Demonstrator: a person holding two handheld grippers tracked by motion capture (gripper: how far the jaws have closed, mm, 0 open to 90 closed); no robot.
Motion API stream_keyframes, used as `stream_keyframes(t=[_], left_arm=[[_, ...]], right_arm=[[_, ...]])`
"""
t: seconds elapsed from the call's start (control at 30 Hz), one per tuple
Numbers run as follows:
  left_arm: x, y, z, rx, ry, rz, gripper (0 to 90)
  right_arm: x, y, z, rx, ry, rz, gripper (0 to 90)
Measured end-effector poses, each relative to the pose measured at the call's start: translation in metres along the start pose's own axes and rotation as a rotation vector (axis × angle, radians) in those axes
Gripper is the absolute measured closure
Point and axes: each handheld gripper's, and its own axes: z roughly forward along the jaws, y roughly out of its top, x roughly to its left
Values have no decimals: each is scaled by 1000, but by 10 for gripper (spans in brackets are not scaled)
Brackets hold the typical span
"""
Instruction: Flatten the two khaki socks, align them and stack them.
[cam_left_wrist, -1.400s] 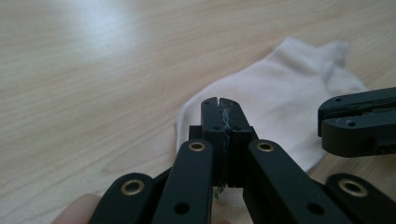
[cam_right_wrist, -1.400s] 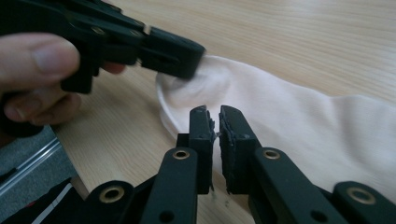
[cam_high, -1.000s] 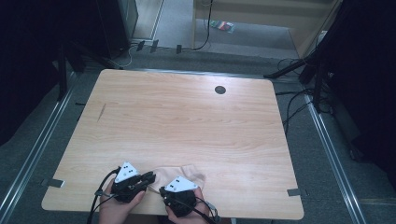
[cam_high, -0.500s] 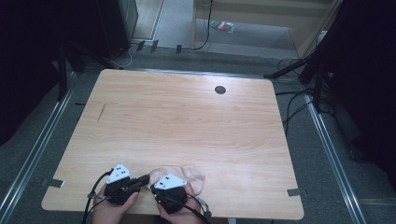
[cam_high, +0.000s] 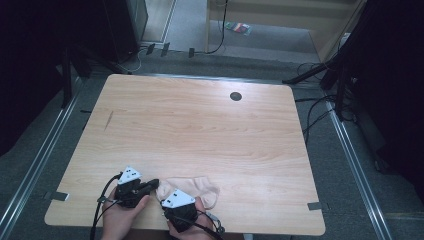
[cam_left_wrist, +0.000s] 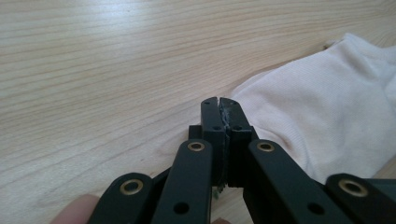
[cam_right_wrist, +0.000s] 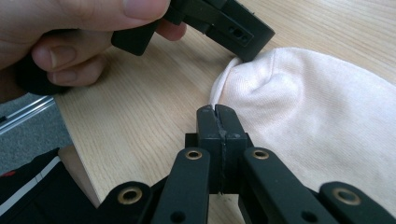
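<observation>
Resting at the frame's lower centre, the sock (cam_high: 192, 189) now lies nearer the table (cam_high: 200, 130) edge; both the left gripper (cam_high: 154, 183) and right gripper (cam_right_wrist: 215, 110), jaws closed and empty, have withdrawn alongside it.

left gripper (cam_high: 150, 185) jaws closed, right gripper (cam_right_wrist: 217, 112) likewise

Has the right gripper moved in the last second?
Yes. The right gripper slid left along the table's near edge, away from the grey tab, beside the sock.
</observation>
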Motion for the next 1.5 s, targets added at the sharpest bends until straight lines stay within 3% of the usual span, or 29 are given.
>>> stream_keyframes(t=[0.17,0.2,0.3,0.5,0.67,0.87,1.1,1.23,1.4,1.5], left_arm=[[0,-2,-3,-19,-18,31,853],[0,-3,-5,-31,-26,21,840],[5,-5,-11,-67,-40,13,811],[11,-11,-25,-132,-59,-16,735],[17,-14,-33,-191,-54,-3,664],[24,-16,-40,-268,-43,3,524],[38,-17,-46,-327,-1,-16,398],[52,-17,-52,-354,31,-48,335],[64,-18,-58,-379,67,-72,266],[71,-18,-61,-374,86,-76,239]], right_arm=[[-3,-1,-2,-5,23,12,900],[-3,-2,-3,-19,31,19,878],[-12,-3,-15,-69,59,75,859],[-41,-6,-54,-162,-13,148,851],[-74,-14,-85,-198,-101,202,812],[-108,-25,-108,-234,-193,265,658],[-135,-34,-123,-247,-285,316,325],[-146,-39,-128,-244,-311,350,163],[-160,-47,-139,-239,-375,369,119],[-170,-54,-147,-247,-389,394,83]])
